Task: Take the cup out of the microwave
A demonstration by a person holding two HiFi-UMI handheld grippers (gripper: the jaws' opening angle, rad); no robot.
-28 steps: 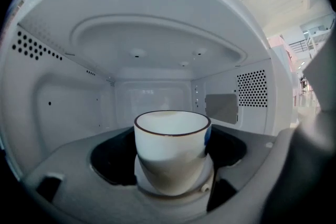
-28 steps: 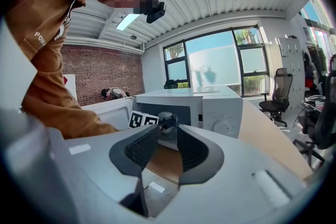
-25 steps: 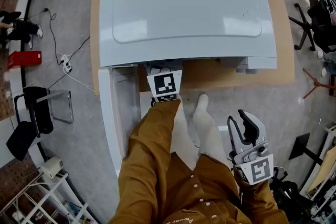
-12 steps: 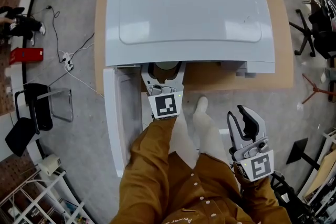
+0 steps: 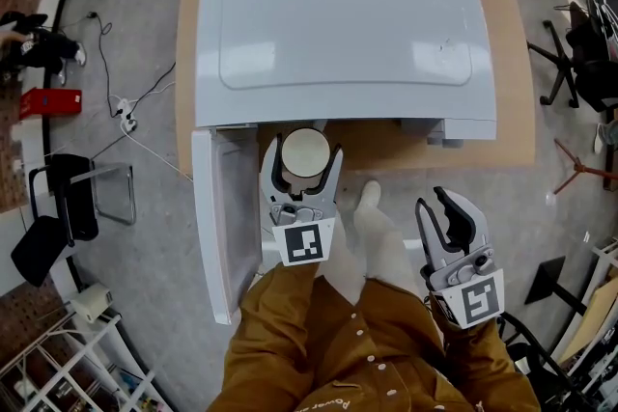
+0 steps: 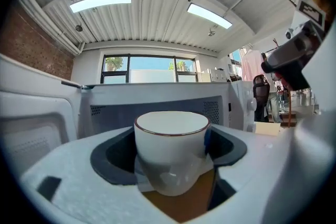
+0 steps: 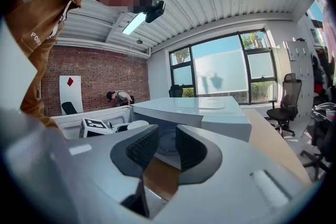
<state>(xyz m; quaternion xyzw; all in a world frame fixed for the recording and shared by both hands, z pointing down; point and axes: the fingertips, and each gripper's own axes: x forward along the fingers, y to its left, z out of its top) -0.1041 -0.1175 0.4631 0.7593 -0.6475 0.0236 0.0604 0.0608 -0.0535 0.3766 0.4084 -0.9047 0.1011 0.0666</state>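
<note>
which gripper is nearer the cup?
Left. The left gripper holds the cup in its jaws, just outside the microwave. The right gripper is off to the cup's right, jaws closing on nothing.

From here the cup (image 6: 170,149) reads as glossy white glazed ceramic with a thin dark rim line. The microwave (image 5: 338,34) top looks smooth and pale with a dull sheen, the table (image 5: 386,138) is matt wood, and the sleeve (image 5: 290,333) is soft brown cloth.
</note>
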